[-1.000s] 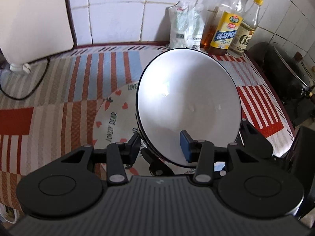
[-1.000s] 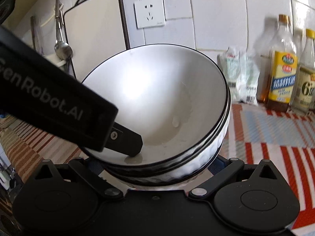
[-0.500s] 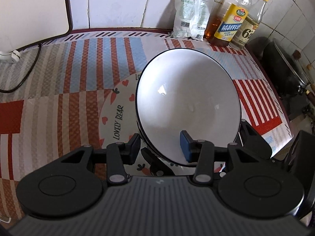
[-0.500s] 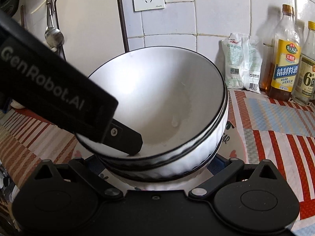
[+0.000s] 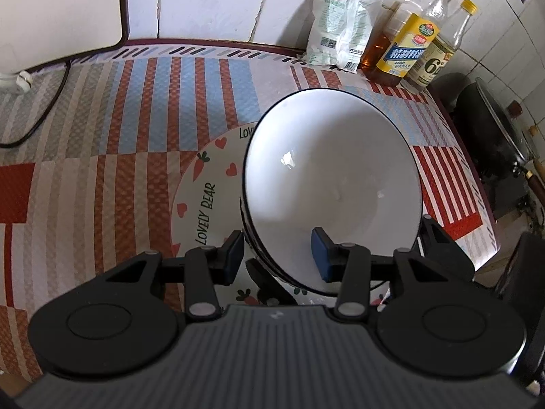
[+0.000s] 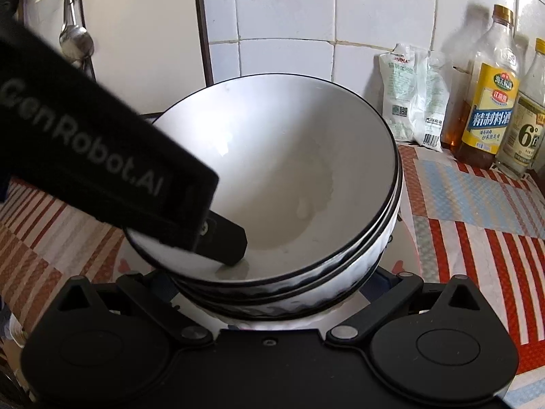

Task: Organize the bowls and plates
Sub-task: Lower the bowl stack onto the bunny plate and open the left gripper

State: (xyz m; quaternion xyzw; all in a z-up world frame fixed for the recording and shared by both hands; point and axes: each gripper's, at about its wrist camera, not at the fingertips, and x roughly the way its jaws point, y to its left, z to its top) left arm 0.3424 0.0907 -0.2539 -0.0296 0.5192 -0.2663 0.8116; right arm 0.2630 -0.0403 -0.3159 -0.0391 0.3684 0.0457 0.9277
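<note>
A stack of white bowls with black rims sits on or just over a white "LOVELY BEAR" plate on the striped cloth. My left gripper straddles the near rim of the stack, one blue pad inside the top bowl and the other outside; the pads look apart from the rim. In the right wrist view the stack fills the centre. My right gripper has its fingers spread around the base of the stack; its fingertips are hidden under the bowls. The left gripper's finger reaches into the top bowl.
Oil and vinegar bottles and a white packet stand at the back wall. A dark wok sits on the stove to the right. A white board leans at the back left, with a black cable.
Both grippers and the bowl stack have come down toward the plate. The views tilted downward, showing more of the cloth. The grips look unchanged.
</note>
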